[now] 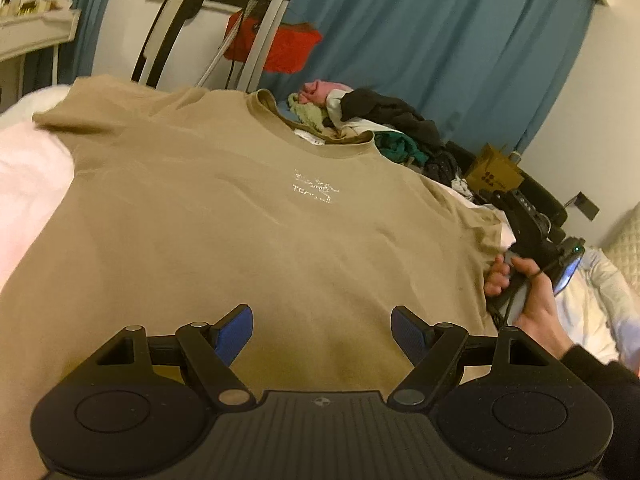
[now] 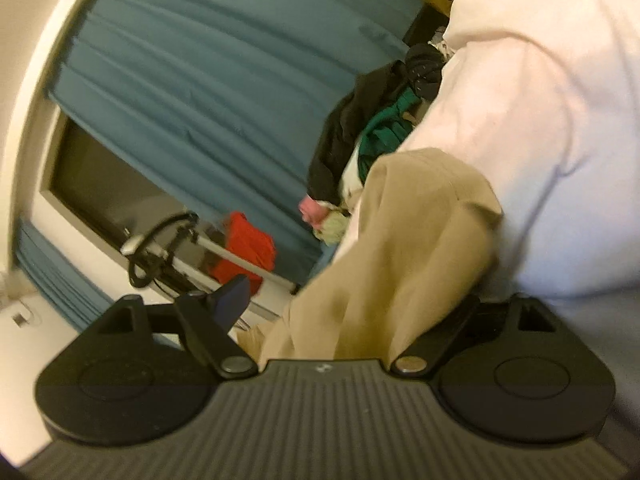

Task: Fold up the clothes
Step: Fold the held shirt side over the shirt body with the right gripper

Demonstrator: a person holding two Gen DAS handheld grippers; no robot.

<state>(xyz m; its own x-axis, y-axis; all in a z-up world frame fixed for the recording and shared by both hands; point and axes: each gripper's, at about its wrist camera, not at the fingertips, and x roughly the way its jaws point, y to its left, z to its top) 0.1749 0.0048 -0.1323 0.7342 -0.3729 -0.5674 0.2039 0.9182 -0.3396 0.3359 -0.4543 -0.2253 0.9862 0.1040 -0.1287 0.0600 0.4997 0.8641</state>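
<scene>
A tan T-shirt with a small white chest print lies spread face up on the bed, collar away from me. My left gripper is open and empty, hovering over the shirt's lower hem. The right gripper body shows at the shirt's right sleeve, held in a hand. In the right wrist view my right gripper is open, and the tan sleeve fabric lies between its fingers, hiding the right finger; the left fingertip is free of it.
A pile of mixed clothes lies beyond the collar. White bedding is on both sides of the shirt. A teal curtain, a frame with a red garment and a yellow box stand behind.
</scene>
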